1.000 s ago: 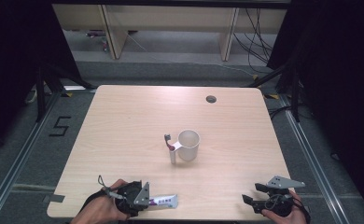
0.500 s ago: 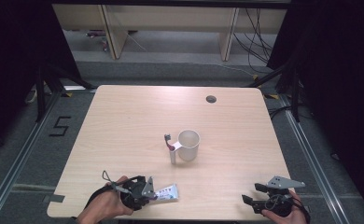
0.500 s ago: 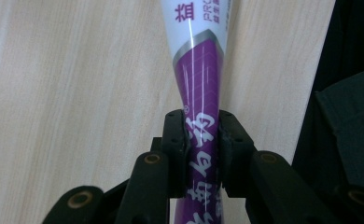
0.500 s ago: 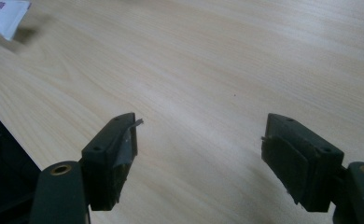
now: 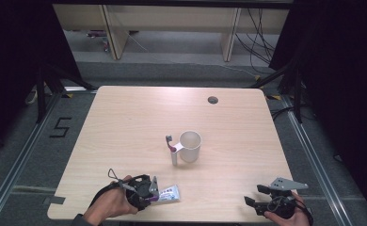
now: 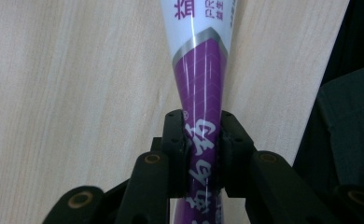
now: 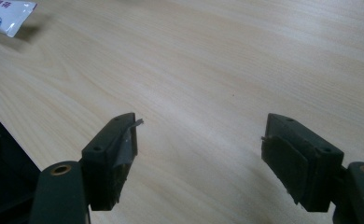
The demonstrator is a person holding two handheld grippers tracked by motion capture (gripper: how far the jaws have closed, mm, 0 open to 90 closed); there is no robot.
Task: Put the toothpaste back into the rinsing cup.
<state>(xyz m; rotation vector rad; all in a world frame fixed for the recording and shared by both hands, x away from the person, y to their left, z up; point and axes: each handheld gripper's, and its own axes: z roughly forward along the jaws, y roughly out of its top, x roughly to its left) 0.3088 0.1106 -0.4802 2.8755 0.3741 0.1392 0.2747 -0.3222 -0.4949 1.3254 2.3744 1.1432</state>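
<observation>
Looking at the high view first: left gripper (image 5: 154, 190) sits at the near-left table (image 5: 125, 122) edge, clamped on the purple end of a toothpaste tube (image 5: 168, 193). Tube lies flat, long axis running roughly left-right, white end pointing toward the right gripper (image 5: 251, 202). White mug (image 5: 190, 146) with a toothbrush (image 5: 171, 147) leaning on its left side stands mid-table, up and right of the tube, well apart. Left hand is clearly the nearer one; right gripper hangs at the near-right corner, far from everything.

Left gripper view: jaws have just been closing, pads now pinching the tube (image 6: 201, 107) across its narrow purple section; tube runs straight away from the gripper (image 6: 202, 140) along its axis.

Right gripper view: jaws spread wide, nothing between them (image 7: 199, 140), bare wood below. Tube's white end (image 7: 7, 16) shows at top left, well apart.

Judgement: next move is a lift toward the mug, so forward-right.
</observation>
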